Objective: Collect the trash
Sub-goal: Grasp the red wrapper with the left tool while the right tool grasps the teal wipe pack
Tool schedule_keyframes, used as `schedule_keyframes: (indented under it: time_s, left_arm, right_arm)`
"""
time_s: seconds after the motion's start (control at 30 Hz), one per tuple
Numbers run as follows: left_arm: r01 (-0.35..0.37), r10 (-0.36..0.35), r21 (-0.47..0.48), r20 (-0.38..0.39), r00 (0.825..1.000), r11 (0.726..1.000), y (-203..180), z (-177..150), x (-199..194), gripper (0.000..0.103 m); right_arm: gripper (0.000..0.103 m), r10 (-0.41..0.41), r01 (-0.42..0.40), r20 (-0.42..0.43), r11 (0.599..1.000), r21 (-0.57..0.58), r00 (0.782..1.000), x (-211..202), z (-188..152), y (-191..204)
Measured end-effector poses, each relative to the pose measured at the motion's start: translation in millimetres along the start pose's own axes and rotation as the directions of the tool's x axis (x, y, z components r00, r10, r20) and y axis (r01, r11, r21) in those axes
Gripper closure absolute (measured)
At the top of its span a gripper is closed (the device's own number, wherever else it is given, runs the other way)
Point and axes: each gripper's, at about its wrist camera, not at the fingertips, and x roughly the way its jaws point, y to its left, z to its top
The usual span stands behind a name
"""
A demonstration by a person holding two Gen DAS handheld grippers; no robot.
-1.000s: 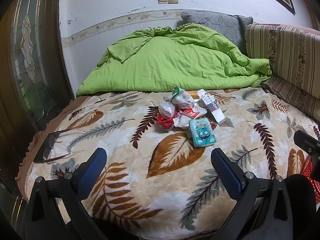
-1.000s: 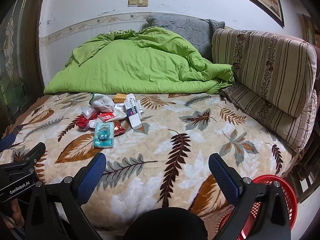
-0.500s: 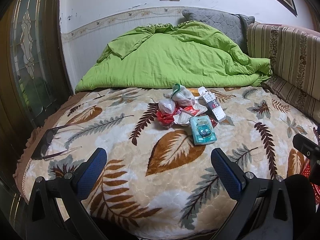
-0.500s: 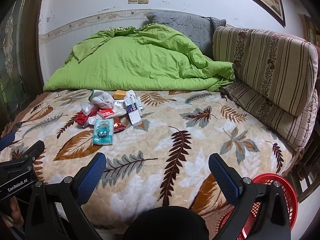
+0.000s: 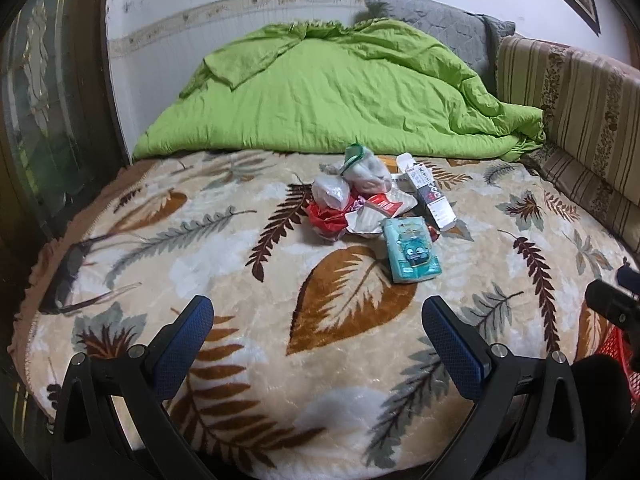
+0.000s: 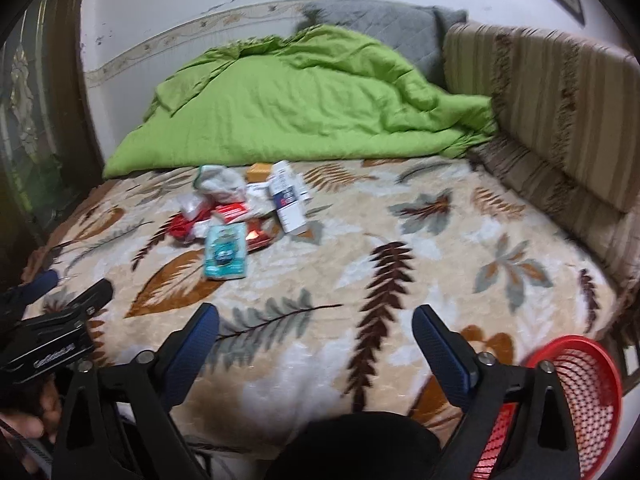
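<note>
My left claw (image 5: 316, 320) wide, empty | right claw (image 6: 316, 328) just narrowing — nothing between | trash (image 5: 376, 208) on bed (image 5: 224, 264) — basket (image 6: 580, 384) beside it

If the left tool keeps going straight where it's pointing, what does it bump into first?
Probably the leaf blanket. The left tool, open and empty, tilts down at a bare patch of it. The teal packet lies farther on and a little right, though depth is hard to judge.

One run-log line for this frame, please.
stage: approach | left gripper: open, empty | right gripper: open, empty, jaws just narrowed | trash pile: untouched on bed | red basket: by bed
</note>
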Motion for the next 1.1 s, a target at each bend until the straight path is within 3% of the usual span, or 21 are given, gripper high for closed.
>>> schedule_keyframes:
  time_s: [0.2, 0.37, 0.47, 0.53, 0.57, 0.6, 0.67, 0.73, 1.0, 1.03, 1.07, 1.1]
  left_arm:
    - [-0.005, 0.001, -0.082, -0.049, 0.999, 0.997, 28.1, 10.7, 23.2, 0.001]
    - [0.001, -0.013, -0.133, -0.092, 0.996, 0.991, 48.7, 21.6, 43.5, 0.019]
    - [0.004, -0.022, -0.163, -0.107, 0.994, 0.987, 59.5, 32.6, 55.5, 0.021]
    - [0.012, -0.031, -0.170, -0.109, 0.994, 0.985, 63.0, 42.1, 64.1, 0.021]
    - [0.016, -0.036, -0.168, -0.112, 0.993, 0.986, 62.3, 45.9, 67.6, 0.021]
    - [0.036, -0.055, -0.163, -0.113, 0.992, 0.986, 60.6, 51.3, 73.3, 0.021]
    - [0.063, -0.082, -0.149, -0.125, 0.989, 0.987, 55.1, 58.9, 82.7, 0.021]
    - [0.081, -0.100, -0.129, -0.144, 0.985, 0.988, 45.8, 66.9, 96.6, 0.021]
    - [0.082, -0.108, -0.114, -0.251, 0.962, 0.990, 12.9, 75.3, 170.7, 0.026]
    - [0.084, -0.113, -0.120, -0.257, 0.960, 0.989, 11.1, 75.4, 180.2, 0.031]
    - [0.079, -0.110, -0.128, -0.258, 0.960, 0.989, 11.4, 74.7, 186.7, 0.049]
    - [0.089, -0.127, -0.150, -0.268, 0.955, 0.985, 13.9, 73.1, 197.2, 0.061]
  right_arm:
    - [0.013, 0.184, -0.186, -0.126, 0.983, 0.003, 0.975, 53.0, 20.2, 26.9]
    - [0.013, 0.216, -0.224, -0.214, 0.974, -0.014, 0.953, 118.3, 37.5, 62.4]
    - [0.013, 0.194, -0.206, -0.251, 0.978, -0.021, 0.948, 155.7, 49.5, 74.4]
    - [0.018, 0.168, -0.182, -0.268, 0.983, -0.027, 0.949, 181.6, 52.5, 79.1]
    - [0.030, 0.160, -0.174, -0.288, 0.984, -0.024, 0.944, 191.0, 51.9, 78.8]
    - [0.053, 0.173, -0.185, -0.308, 0.983, -0.010, 0.936, 199.9, 49.6, 76.6]
    - [0.055, 0.210, -0.210, -0.290, 0.977, 0.030, 0.934, 198.6, 46.4, 65.6]
    - [0.066, 0.219, -0.218, -0.264, 0.975, 0.033, 0.939, 186.1, 48.5, 57.0]
    - [0.067, 0.189, -0.178, -0.126, 0.980, 0.090, 0.974, 150.5, 57.9, 12.0]
    - [0.067, 0.189, -0.179, -0.121, 0.980, 0.092, 0.974, 149.7, 59.3, 10.9]
    - [0.067, 0.192, -0.182, -0.120, 0.979, 0.095, 0.974, 150.4, 59.7, 10.0]
    - [0.067, 0.198, -0.187, -0.120, 0.977, 0.099, 0.973, 150.5, 60.6, 8.8]
